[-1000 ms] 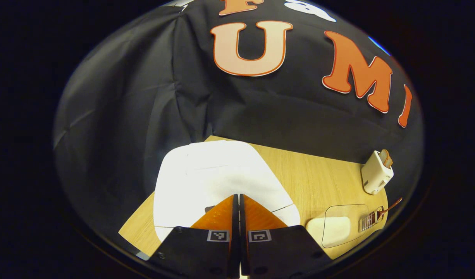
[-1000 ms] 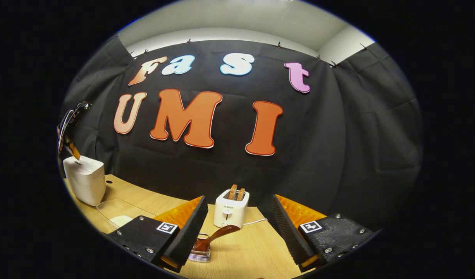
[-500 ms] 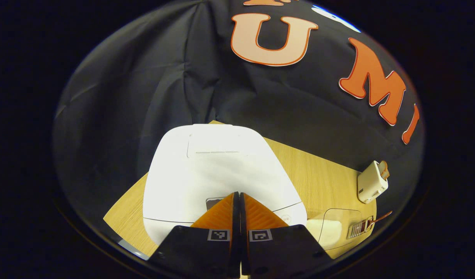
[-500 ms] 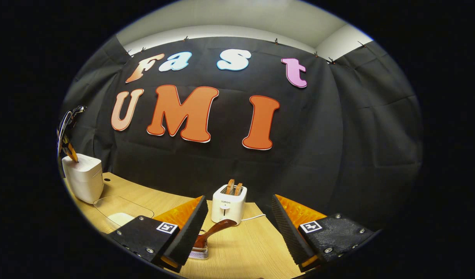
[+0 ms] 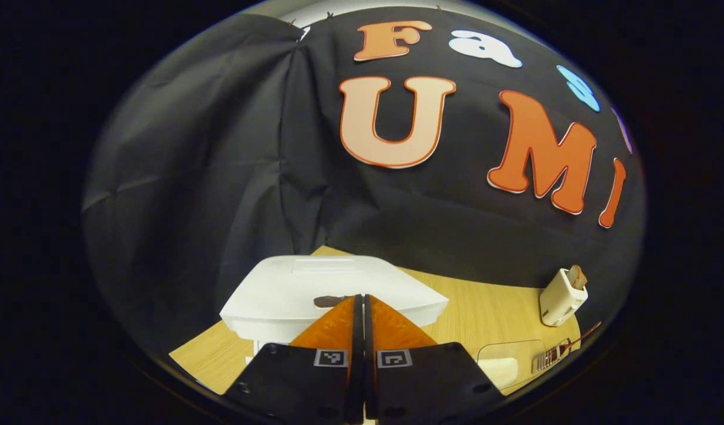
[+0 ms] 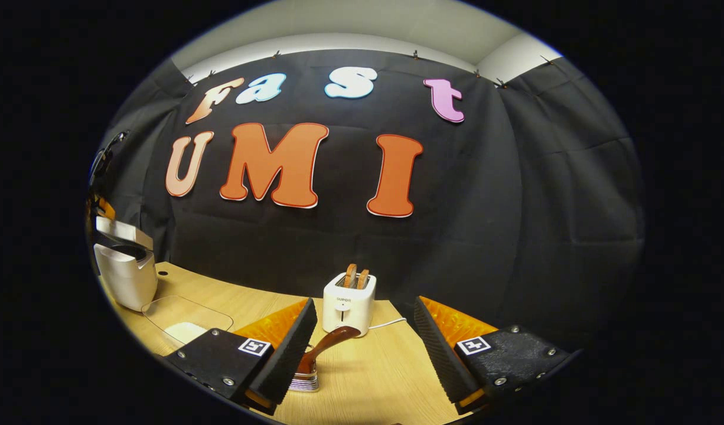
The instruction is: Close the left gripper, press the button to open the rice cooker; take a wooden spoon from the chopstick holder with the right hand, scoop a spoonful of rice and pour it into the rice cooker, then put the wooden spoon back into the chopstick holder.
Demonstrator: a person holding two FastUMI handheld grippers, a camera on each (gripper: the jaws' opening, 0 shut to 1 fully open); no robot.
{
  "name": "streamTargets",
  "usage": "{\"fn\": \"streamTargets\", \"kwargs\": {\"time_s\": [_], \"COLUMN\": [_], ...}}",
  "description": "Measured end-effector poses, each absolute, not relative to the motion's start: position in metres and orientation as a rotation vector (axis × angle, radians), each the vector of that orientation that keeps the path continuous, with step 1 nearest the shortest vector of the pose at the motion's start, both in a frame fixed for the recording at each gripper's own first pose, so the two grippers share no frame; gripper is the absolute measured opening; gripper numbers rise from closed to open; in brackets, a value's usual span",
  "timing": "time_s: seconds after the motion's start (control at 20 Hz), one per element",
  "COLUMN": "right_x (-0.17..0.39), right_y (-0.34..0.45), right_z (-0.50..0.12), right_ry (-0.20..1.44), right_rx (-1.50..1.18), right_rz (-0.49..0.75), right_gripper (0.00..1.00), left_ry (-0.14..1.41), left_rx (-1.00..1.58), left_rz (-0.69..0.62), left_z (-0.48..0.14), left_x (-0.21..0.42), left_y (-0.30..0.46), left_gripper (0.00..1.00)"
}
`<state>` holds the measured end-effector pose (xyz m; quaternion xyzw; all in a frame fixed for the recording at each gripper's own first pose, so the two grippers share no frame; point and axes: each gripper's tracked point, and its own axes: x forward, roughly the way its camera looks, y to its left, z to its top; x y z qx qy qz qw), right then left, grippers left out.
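My left gripper (image 5: 359, 298) is shut with nothing held, its tips just over the front of the white rice cooker (image 5: 332, 292). In the right gripper view the rice cooker (image 6: 126, 274) stands at the far left with its lid (image 6: 118, 229) tilted up and ajar. The wooden spoon (image 6: 329, 341) leans in the clear chopstick holder (image 6: 306, 381), right beside the inner face of my right gripper's left finger. My right gripper (image 6: 364, 303) is open and holds nothing. A clear container of rice (image 6: 185, 321) lies between cooker and holder.
A white toaster (image 6: 348, 303) with two slices in it stands at the back of the wooden table (image 6: 374, 378), its cord trailing right. In the left gripper view the toaster (image 5: 561, 297), the rice container (image 5: 506, 365) and the holder (image 5: 548, 356) lie off to the right.
The rice cooker's lid has sprung up from flat to ajar. My left gripper has lifted and tilted up, still shut. The right gripper has barely shifted.
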<state>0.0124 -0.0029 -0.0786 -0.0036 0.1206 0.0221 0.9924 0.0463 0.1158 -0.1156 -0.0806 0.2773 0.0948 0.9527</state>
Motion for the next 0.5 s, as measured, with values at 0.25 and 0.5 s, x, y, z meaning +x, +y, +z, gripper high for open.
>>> {"fn": "streamTargets", "kwargs": {"time_s": [0.25, 0.5], "right_x": [0.019, 0.025], "right_y": [0.006, 0.016], "right_z": [-0.093, -0.11], "right_ry": [0.279, 0.32], "right_rx": [0.006, 0.031], "right_rz": [0.062, 0.084], "right_gripper": [0.99, 0.99], "left_ry": [0.477, 0.4], "left_rx": [-0.137, -0.069], "left_rz": [0.18, 0.18], "left_z": [-0.098, -0.086], "left_x": [0.038, 0.033], "left_y": [0.113, 0.111], "left_gripper": [0.04, 0.04]}}
